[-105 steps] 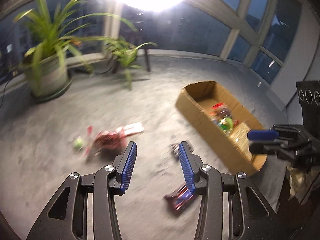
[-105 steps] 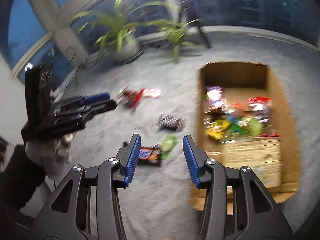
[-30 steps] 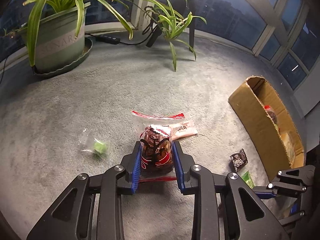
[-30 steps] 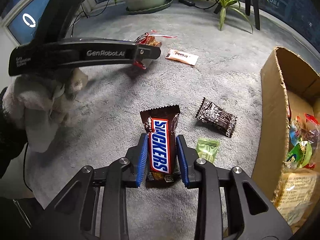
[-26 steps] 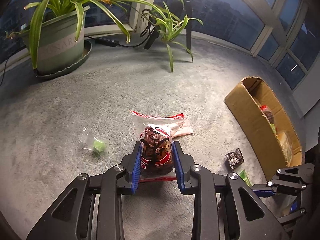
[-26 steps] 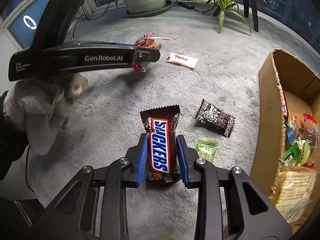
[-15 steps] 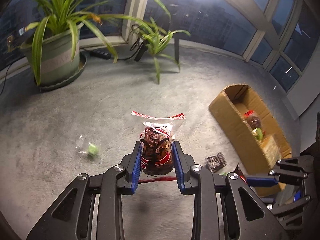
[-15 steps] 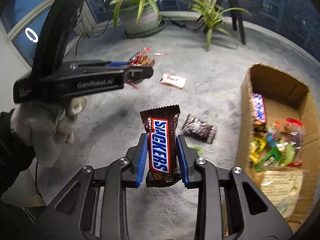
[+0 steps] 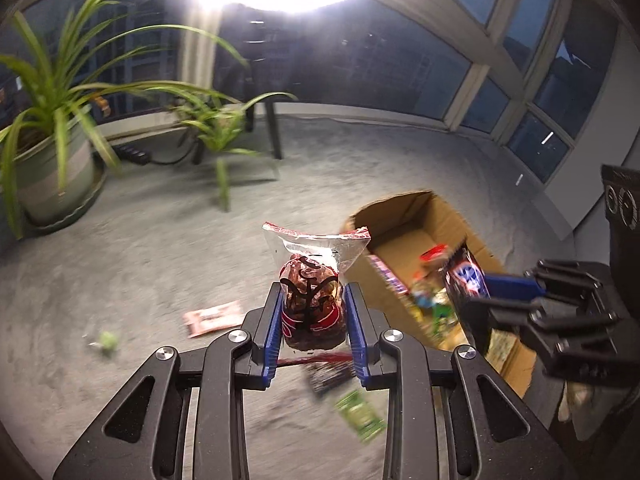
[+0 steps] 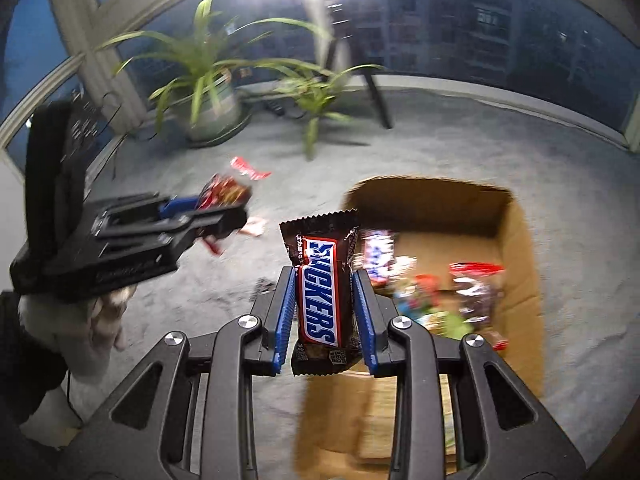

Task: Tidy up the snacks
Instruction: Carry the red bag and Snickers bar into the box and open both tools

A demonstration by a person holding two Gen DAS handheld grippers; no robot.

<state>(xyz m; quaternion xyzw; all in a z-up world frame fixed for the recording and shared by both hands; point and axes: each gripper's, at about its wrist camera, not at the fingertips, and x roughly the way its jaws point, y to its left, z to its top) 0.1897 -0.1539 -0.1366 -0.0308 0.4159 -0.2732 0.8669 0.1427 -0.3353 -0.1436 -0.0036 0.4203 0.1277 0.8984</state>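
Observation:
My left gripper [image 9: 313, 316] is shut on a clear snack bag [image 9: 312, 300] with red-brown contents and a red top seal, held off the carpet. My right gripper [image 10: 325, 312] is shut on a Snickers bar [image 10: 322, 300], upright between the blue pads, at the near edge of the open cardboard box [image 10: 516, 236]. The box [image 9: 404, 216] holds several colourful snacks. In the left wrist view the right gripper [image 9: 508, 292] shows at the right with the bar over the box. In the right wrist view the left gripper [image 10: 224, 204] is at the left with its bag.
On the grey carpet lie a pink-white packet [image 9: 212, 317], a small green sweet [image 9: 107, 339], a dark packet [image 9: 332, 374] and a green packet [image 9: 360, 414]. A large potted plant [image 9: 48, 168] and a smaller plant [image 9: 216, 128] stand by the windows. A gloved hand [image 10: 100, 320] holds the left gripper.
Both grippers have risen from the carpet with their snacks and swung toward the box. The box now fills more of both views, and the loose packets have dropped lower in the left wrist view.

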